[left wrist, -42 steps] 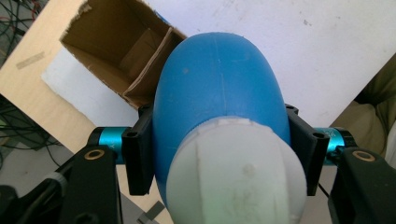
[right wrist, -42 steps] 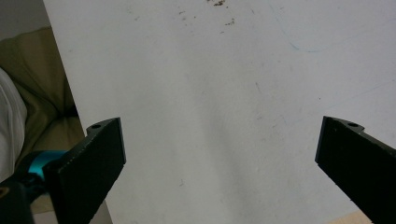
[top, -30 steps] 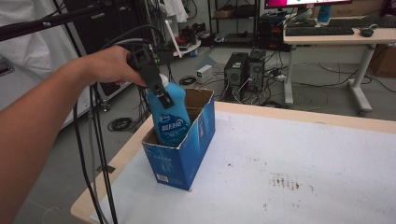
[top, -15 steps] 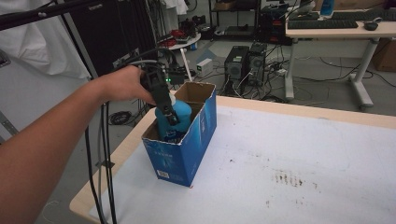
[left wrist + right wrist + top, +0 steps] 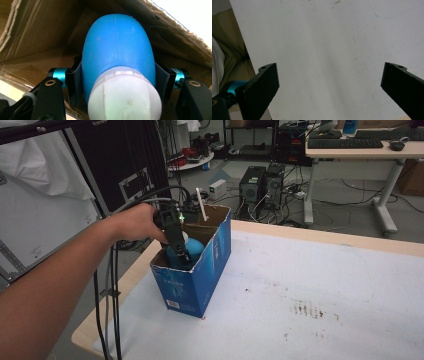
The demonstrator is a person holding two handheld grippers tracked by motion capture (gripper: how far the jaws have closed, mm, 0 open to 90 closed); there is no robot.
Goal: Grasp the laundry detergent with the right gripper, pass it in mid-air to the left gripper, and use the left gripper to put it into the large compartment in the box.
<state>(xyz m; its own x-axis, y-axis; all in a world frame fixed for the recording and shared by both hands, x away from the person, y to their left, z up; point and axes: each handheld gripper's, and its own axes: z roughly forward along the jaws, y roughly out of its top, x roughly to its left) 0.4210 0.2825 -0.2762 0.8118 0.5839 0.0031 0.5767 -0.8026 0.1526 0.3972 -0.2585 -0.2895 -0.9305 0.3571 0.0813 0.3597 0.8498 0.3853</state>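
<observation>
The blue bottle (image 5: 192, 249) now sits deeper in the blue box (image 5: 200, 280) than before; left gripper (image 5: 181, 254) clamps its smooth body, white cap (image 5: 125, 97) nearest; right gripper (image 5: 329, 87) gapes wide over the table (image 5: 332, 45).

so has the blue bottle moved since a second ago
Yes. The blue bottle has gone down into the blue box; it stood well above the rim, now mostly below it, held by the left gripper.

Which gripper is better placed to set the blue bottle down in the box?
Left. The left gripper is shut on the blue bottle, already inside the blue box. The right gripper is open over bare table.
</observation>
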